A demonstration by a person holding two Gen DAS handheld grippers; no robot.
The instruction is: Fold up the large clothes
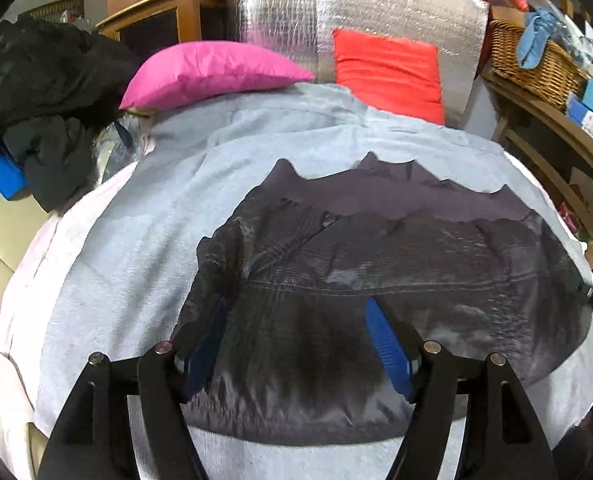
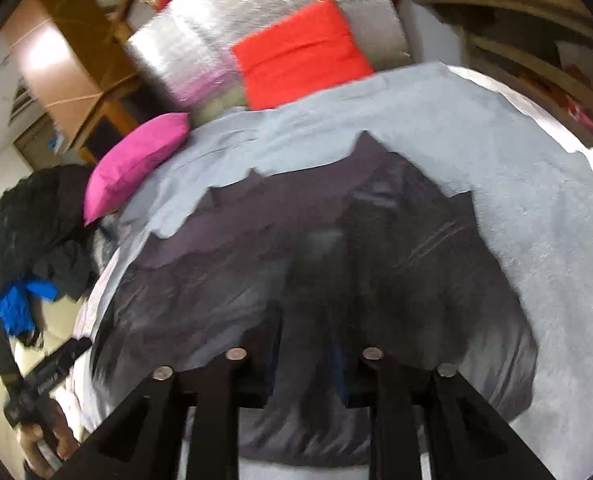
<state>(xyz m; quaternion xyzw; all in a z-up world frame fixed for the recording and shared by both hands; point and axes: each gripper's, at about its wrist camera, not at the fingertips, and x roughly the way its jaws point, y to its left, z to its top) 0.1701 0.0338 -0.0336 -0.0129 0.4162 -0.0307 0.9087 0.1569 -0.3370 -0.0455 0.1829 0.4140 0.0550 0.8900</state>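
Observation:
A dark grey garment (image 1: pixel 376 248) lies spread on a light grey sheet (image 1: pixel 136 240) over a bed. It also shows in the right wrist view (image 2: pixel 256 248), blurred by motion. My left gripper (image 1: pixel 296 312) is open just above the garment's near part, its blue fingertips (image 1: pixel 384 336) wide apart and empty. My right gripper (image 2: pixel 304 344) hangs over the garment's near edge. Its fingers are smeared against the dark cloth, so I cannot tell how the jaws stand. The other gripper (image 2: pixel 36 380) and the hand holding it show at the lower left of the right wrist view.
A pink pillow (image 1: pixel 208 72) and a red pillow (image 1: pixel 388 72) lie at the head of the bed against a silver foil panel (image 1: pixel 376 8). A heap of dark and blue clothes (image 1: pixel 44 120) sits at the left. A wicker basket (image 1: pixel 536 64) stands on wooden shelves at the right.

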